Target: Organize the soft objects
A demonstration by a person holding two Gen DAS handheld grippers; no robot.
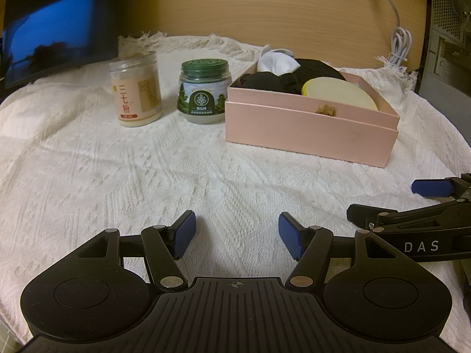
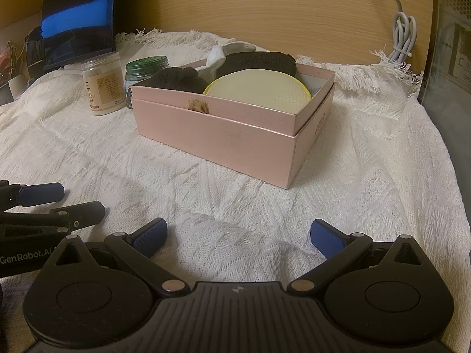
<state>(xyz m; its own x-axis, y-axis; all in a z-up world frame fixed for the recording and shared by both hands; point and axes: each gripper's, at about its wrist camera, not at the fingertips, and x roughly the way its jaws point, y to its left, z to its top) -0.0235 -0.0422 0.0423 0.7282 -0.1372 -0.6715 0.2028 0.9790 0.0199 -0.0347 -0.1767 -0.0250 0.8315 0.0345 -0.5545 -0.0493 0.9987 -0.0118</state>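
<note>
A pink box (image 1: 309, 129) (image 2: 229, 135) stands on the white woven cloth (image 1: 147, 176). It holds a white sock (image 1: 276, 61) (image 2: 220, 54), a black bundle (image 1: 265, 81) (image 2: 176, 79), a black pad (image 1: 321, 69) (image 2: 259, 60), a round cream pad with a yellow rim (image 1: 341, 92) (image 2: 259, 91) and a small tan piece (image 1: 326, 109) (image 2: 199, 106). My left gripper (image 1: 235, 236) is open and empty, low over the cloth in front of the box. My right gripper (image 2: 238, 235) is open and empty beside it, and also shows in the left wrist view (image 1: 391, 203).
Two jars stand left of the box: a clear one with cream powder (image 1: 137, 88) (image 2: 103, 83) and a green-lidded one (image 1: 204, 91) (image 2: 144, 69). A dark monitor (image 1: 56, 32) stands at the back left. A coiled white cable (image 1: 399, 44) hangs on the wooden back wall.
</note>
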